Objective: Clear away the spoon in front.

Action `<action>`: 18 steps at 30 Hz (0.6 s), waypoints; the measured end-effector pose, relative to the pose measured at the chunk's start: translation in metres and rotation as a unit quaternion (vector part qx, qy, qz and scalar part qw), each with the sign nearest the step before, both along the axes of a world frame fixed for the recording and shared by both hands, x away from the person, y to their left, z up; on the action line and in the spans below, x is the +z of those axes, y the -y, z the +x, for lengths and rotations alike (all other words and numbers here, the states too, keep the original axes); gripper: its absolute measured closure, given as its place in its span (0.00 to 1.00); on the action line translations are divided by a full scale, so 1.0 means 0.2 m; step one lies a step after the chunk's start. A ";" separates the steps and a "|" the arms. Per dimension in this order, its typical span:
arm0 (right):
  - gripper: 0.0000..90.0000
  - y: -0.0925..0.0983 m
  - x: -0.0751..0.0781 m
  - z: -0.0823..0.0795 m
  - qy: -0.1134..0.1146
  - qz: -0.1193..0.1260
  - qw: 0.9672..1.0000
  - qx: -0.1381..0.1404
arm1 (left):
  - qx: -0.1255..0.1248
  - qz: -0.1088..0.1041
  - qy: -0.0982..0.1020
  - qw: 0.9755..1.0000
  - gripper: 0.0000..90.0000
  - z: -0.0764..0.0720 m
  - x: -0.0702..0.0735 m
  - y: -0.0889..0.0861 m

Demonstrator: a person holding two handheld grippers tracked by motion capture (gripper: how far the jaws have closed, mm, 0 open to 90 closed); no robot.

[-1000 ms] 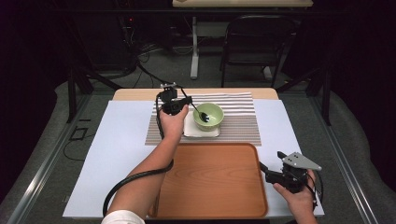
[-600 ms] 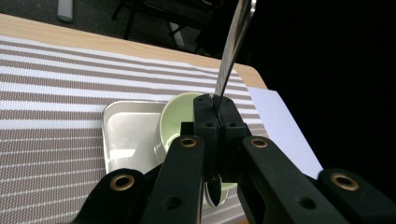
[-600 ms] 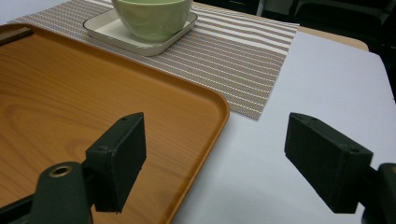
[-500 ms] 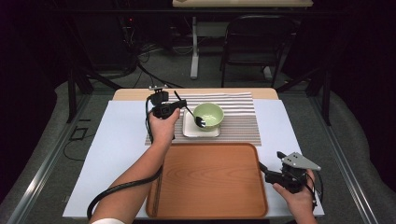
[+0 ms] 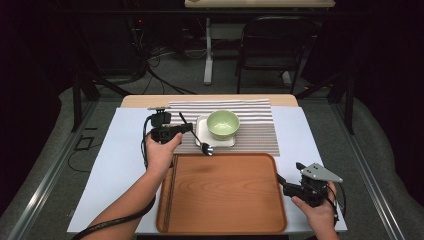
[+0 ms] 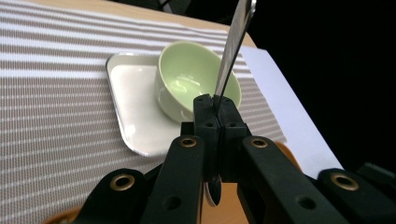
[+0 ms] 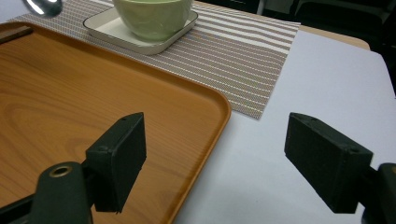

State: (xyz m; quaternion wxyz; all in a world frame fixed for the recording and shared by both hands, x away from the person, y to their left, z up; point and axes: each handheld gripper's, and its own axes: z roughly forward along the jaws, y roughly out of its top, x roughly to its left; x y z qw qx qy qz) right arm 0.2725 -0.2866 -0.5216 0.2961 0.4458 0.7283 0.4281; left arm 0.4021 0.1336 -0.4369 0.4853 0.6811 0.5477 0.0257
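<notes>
Left gripper (image 5: 186,128) clamps the spoon (image 5: 196,136) at the green bowl's (image 5: 223,123) nine o'clock, right gripper (image 7: 212,158) hangs wide open.

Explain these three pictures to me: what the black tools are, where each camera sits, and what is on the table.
A person holds a two-jaw gripper in each hand. One camera looks down from above the table; the other two ride on the grippers and look along their jaws. The left gripper is shut on a metal spoon, beside a green bowl that stands on a white plate on a striped mat. The right gripper is open and holds nothing, at the edge of a wooden tray.
</notes>
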 end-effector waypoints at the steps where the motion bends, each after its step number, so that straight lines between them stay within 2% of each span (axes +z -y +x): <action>1: 0.23 0.00 0.00 0.00 0.000 0.000 1.000 0.001 | -0.003 0.002 -0.001 1.000 1.00 -0.02 0.00 -0.01; 8: 0.23 0.00 0.00 0.00 -0.002 -0.001 1.000 0.001 | -0.016 0.002 -0.006 1.000 1.00 -0.12 -0.04 -0.06; 18: 0.23 -0.01 0.00 0.00 -0.003 -0.002 1.000 0.000 | -0.045 0.018 -0.036 0.998 1.00 -0.25 -0.10 -0.11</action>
